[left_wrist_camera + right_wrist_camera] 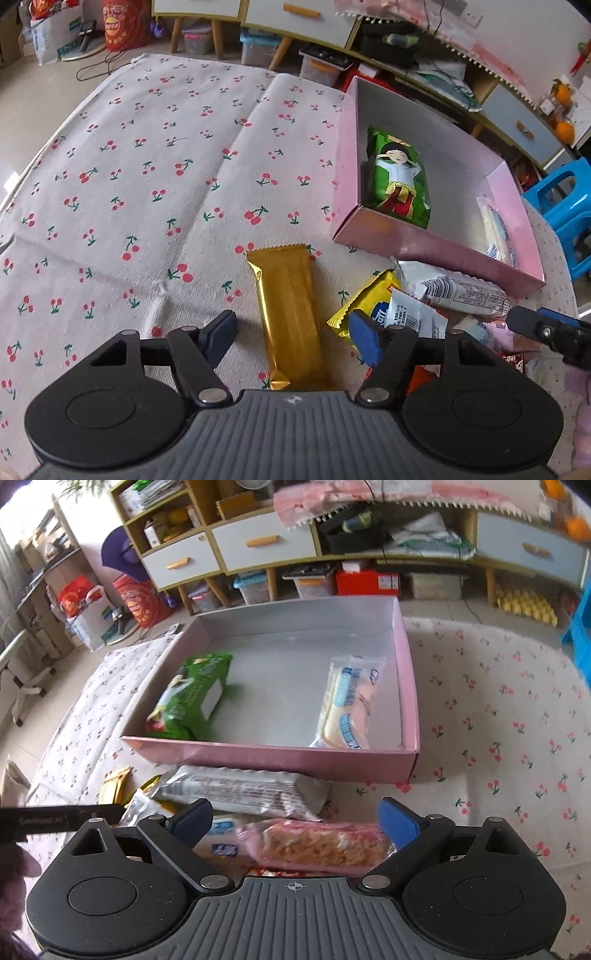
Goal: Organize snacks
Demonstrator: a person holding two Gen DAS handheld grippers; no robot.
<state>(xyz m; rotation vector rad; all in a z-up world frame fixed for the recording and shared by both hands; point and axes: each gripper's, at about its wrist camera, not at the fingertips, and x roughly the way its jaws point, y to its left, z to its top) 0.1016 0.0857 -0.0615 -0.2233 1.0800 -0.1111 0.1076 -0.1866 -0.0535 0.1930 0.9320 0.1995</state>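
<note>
The left claw point(293, 334) hangs over a bench covered by a cherry-print cloth point(147, 166), its blue pads standing apart on either side of a gold-wrapped snack bar point(290, 317) that lies flat on the cloth. Neither pad presses on the wrapper, so the claw is open around the bar. Just beside the bar on its right lies a heap of snacks: a yellow packet point(365, 299), a white packet with a barcode point(413, 314) on top of it, and a long silver-white packet point(461, 291) touching the front wall of a pink box point(424, 247).

Inside the box, a green snack packet with a cartoon figure point(400, 177) lies near the left wall, and a pale blue-and-white packet point(351, 705) lies near the right wall, well apart from the green one.

The right claw point(295, 827) is also open, its pads set wide over a pink-wrapped crispy bar point(317, 845) that lies across the gap between them at the near side of the heap. This view is blurred, and whether the right-hand pad touches the wrapper's end cannot be told.
</note>
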